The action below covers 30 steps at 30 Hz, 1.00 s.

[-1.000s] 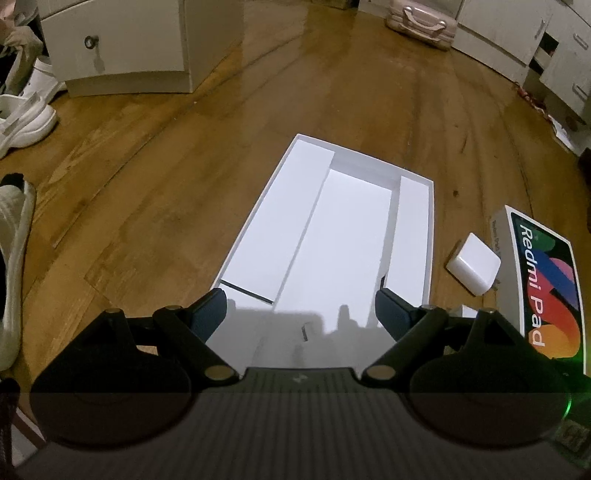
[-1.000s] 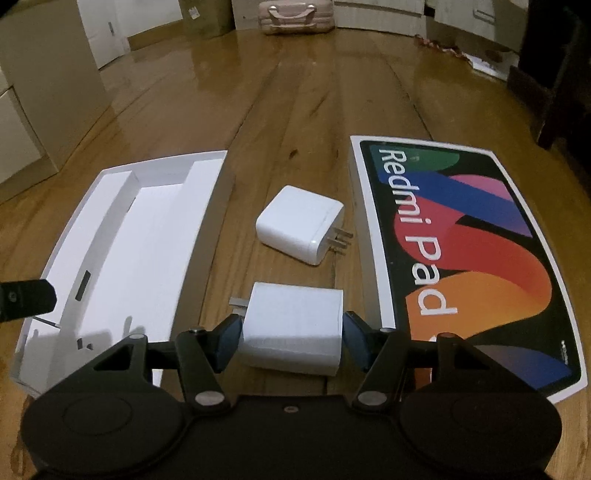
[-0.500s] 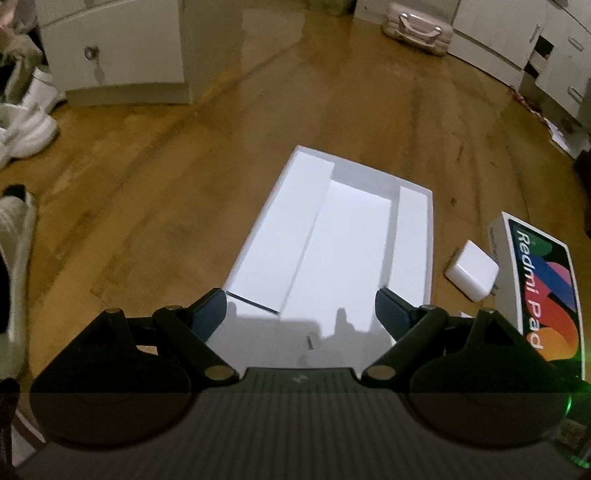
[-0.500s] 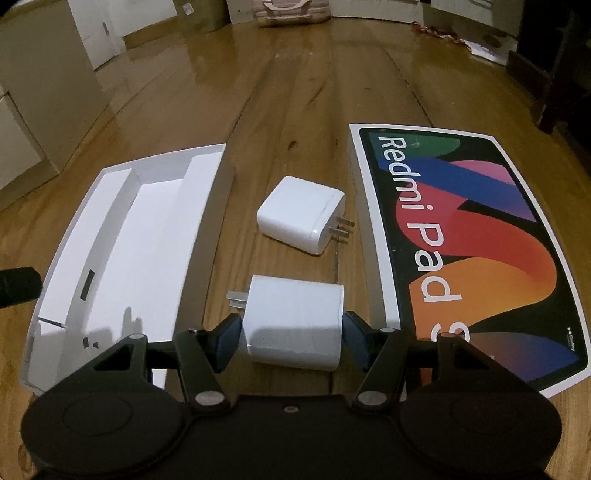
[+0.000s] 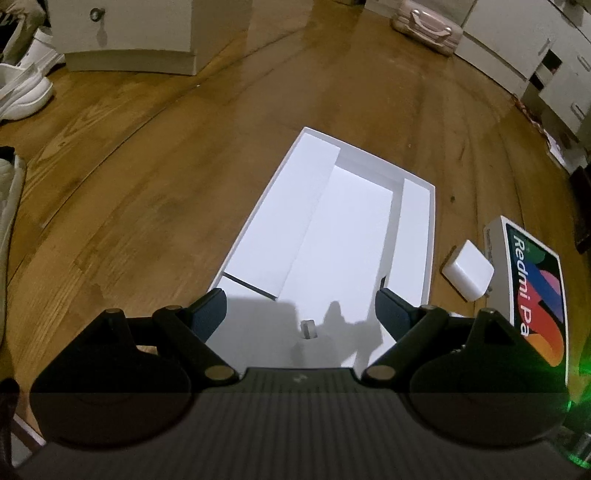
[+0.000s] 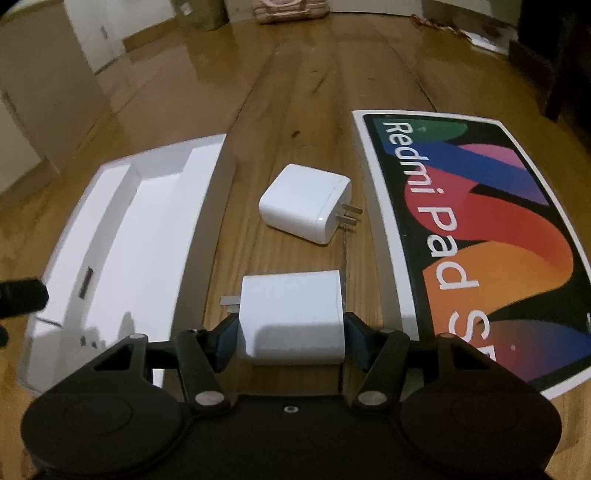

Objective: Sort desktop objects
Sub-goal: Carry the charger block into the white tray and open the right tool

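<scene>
Right gripper clamping near charger, prongs pointing left.
Lying crosswise between tray and lid; left gripper hanging spread wide over tray.

Wood floor — tray, lid, 2 chargers

Glossy wooden floor ringed by pale cabinets

Warm light is glaring off the plank floor ahead of the fingers. A white cabinet with a round knob is standing far ahead to the left, white sneakers lying beside it. A pink suitcase is sitting far ahead to the right, next to white drawer units. In the right wrist view, dark furniture is looming at the right edge.
</scene>
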Available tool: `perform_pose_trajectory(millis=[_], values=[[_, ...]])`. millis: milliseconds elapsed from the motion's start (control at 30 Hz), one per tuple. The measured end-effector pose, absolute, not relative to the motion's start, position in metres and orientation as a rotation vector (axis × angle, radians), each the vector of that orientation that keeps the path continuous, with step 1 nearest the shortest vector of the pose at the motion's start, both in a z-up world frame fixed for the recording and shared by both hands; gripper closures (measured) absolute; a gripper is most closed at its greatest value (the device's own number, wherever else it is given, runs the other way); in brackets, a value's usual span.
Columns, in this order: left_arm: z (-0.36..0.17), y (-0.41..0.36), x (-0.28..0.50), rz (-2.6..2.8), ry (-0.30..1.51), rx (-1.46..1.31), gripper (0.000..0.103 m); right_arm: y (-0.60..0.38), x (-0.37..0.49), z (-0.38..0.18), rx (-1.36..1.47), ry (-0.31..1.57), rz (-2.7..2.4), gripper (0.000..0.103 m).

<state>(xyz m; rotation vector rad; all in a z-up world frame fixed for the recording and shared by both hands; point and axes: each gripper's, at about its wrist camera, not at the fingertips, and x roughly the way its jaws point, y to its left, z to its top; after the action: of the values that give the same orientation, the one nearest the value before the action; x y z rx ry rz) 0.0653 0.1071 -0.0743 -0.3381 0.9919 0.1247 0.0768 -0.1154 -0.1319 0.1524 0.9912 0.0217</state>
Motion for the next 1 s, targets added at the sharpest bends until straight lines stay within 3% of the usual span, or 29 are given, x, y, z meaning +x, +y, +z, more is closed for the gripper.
perform_pose_trajectory(millis=[367,1000], values=[[-0.051,0.126,0.061,0.134,0.923,-0.362,0.015,-0.098,0.06,-0.079,0.155,0.817,0.14,0.038],[-0.046,0.128,0.063,0.138,0.931,-0.273,0.015,-0.023,0.075,-0.112,0.125,0.9,0.364,0.038]])
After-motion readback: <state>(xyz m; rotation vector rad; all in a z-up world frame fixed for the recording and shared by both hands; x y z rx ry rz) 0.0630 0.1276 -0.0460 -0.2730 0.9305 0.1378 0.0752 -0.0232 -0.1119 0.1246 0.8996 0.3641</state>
